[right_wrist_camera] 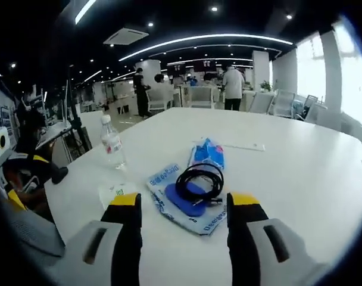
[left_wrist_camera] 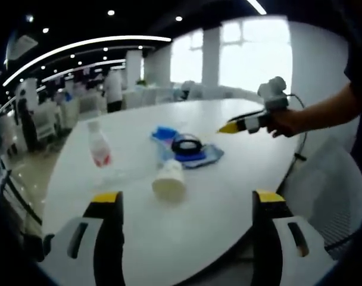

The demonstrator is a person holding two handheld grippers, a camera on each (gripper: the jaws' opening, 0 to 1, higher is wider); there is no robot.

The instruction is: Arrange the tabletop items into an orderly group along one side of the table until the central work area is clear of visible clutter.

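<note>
A white oval table (left_wrist_camera: pixel 240 179) carries a small cluster of items. A clear bottle (left_wrist_camera: pixel 99 146) with a red label stands at the left. A white cup-like container (left_wrist_camera: pixel 169 179) lies on its side near me. A black coiled cable (left_wrist_camera: pixel 186 143) rests on a blue-and-white packet (left_wrist_camera: pixel 206 156), with a second blue packet (left_wrist_camera: pixel 165 132) behind. My left gripper (left_wrist_camera: pixel 187 196) is open, short of the container. A hand holds my right gripper (left_wrist_camera: pixel 228 127) over the table's right side. In the right gripper view, my right gripper (right_wrist_camera: pixel 185 199) stands open just before the cable (right_wrist_camera: pixel 199 179) and packet (right_wrist_camera: pixel 169 179); the bottle (right_wrist_camera: pixel 112 143) stands to the left.
A thin white strip (right_wrist_camera: pixel 243 146) lies beyond the far blue packet (right_wrist_camera: pixel 206 152). A small white item with a green mark (right_wrist_camera: pixel 116 192) sits by my left jaw. White mesh chairs (left_wrist_camera: pixel 324 185) stand at the table's right edge. People and desks fill the background.
</note>
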